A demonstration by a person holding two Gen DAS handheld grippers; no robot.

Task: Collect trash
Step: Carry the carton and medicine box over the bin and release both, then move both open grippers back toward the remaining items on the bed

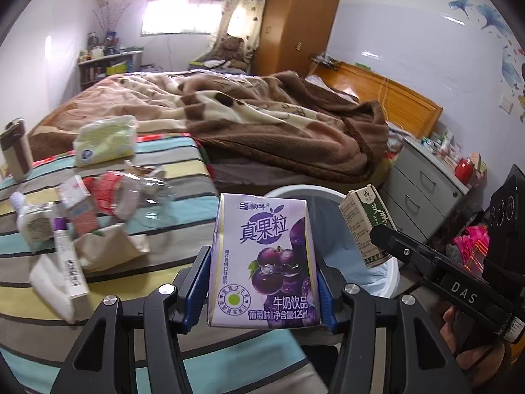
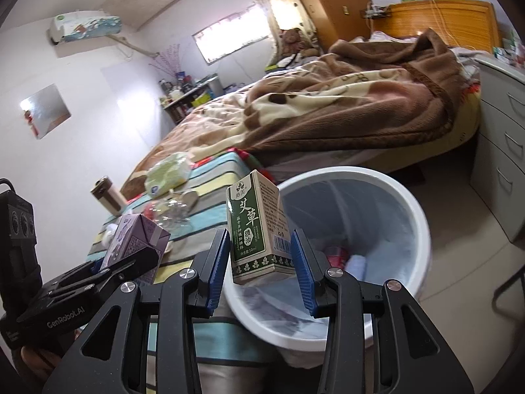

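Above white trash bin | left gripper pinches grape milk carton | right gripper, at 3 o'clock, spread around green mugwort-oil box

A brown patterned blanket is spread rumpled over the bed. A wooden headboard is set against the wall, beside a wooden wardrobe. A grey drawer unit is positioned near the bed. An air conditioner is mounted high on the wall.
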